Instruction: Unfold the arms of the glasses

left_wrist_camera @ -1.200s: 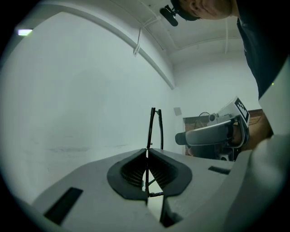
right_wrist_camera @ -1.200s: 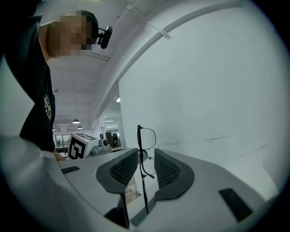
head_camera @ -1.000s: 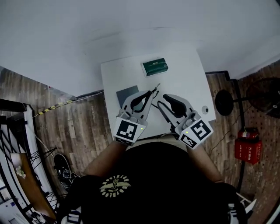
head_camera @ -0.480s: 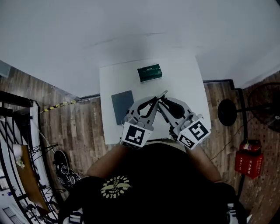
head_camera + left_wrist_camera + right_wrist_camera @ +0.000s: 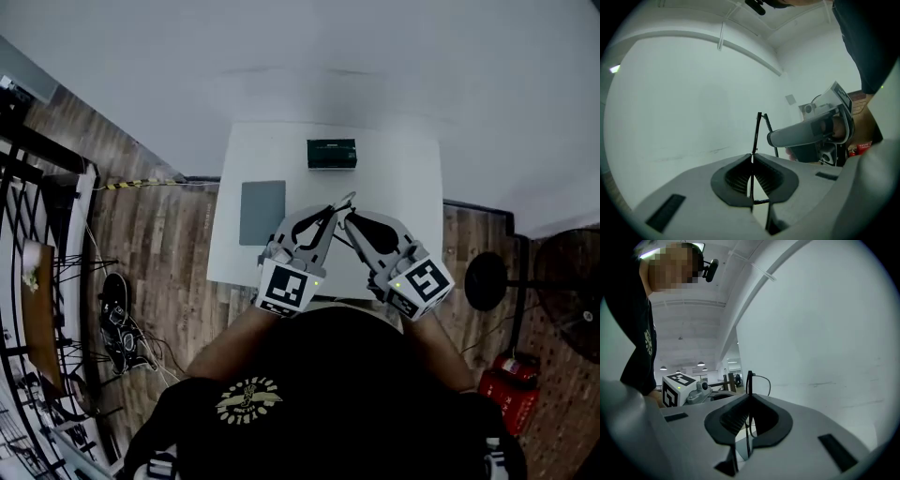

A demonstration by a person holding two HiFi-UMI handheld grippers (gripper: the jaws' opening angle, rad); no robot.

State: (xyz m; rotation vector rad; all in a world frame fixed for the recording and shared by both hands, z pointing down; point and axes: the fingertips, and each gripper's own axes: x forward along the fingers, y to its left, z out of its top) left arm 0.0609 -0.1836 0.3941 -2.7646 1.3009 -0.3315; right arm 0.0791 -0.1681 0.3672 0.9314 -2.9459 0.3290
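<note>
Thin black-framed glasses (image 5: 341, 205) hang in the air over the white table (image 5: 403, 187), held between both grippers. My left gripper (image 5: 329, 214) is shut on one slim black arm (image 5: 756, 136), which sticks up past the pads. My right gripper (image 5: 349, 218) comes in from the right; its jaws are closing, and the pads meet on the frame (image 5: 749, 380) beside a wire lens rim (image 5: 764, 380). The two sets of tips nearly touch. In the left gripper view the right gripper (image 5: 811, 133) sits just beyond the arm.
A dark green box (image 5: 331, 153) lies at the table's far edge. A grey pad (image 5: 262, 212) lies on its left part, next to the left gripper. Wooden floor surrounds the table, with a round stool base (image 5: 485, 280) to the right.
The right gripper's jaws, open a second ago, have come together on the glasses. Both grippers have drawn closer, tips now almost meeting. The table sits differently in the picture as the head turned.
</note>
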